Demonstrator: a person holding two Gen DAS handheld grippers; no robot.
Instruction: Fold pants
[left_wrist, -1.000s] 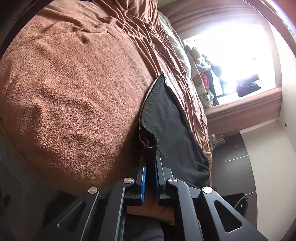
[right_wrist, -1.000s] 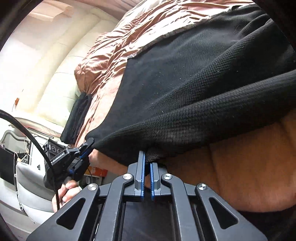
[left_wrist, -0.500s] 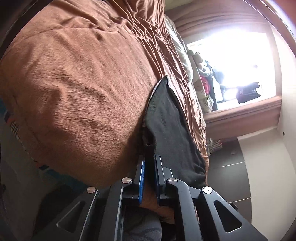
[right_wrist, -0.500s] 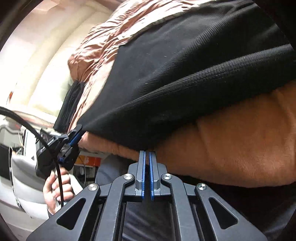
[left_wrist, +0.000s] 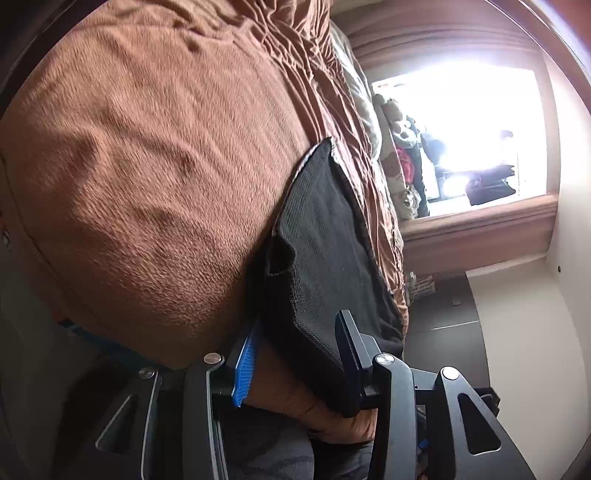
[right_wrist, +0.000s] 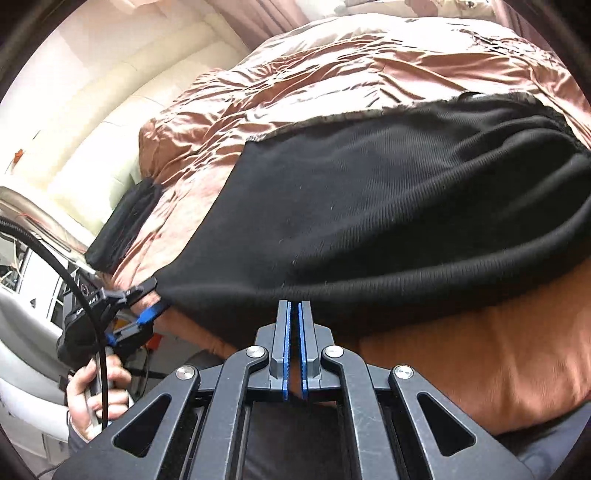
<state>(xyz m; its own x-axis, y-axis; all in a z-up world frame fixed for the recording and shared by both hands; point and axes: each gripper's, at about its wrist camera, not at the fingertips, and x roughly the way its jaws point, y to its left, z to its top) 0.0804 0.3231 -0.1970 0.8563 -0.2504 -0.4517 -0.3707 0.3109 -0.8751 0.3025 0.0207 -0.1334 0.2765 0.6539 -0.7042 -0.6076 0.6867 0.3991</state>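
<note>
Black ribbed-knit pants (right_wrist: 369, 206) lie folded flat across the bed's fuzzy brown blanket (left_wrist: 147, 166), long axis running along the bed's near edge. At the pants' left corner the left claw (right_wrist: 149, 301) is spread wide, blue pads (left_wrist: 243, 363) apart, the corner lying loose between them. Right of it, the right claw (right_wrist: 294, 306) is nearly together at the ribbed hem; whether it pinches cloth is hard to make out. Beyond the pants, crinkled satin bedspread (right_wrist: 332, 62).

Left gripper (left_wrist: 295, 354) spread, right gripper (right_wrist: 294, 317) closed
</note>
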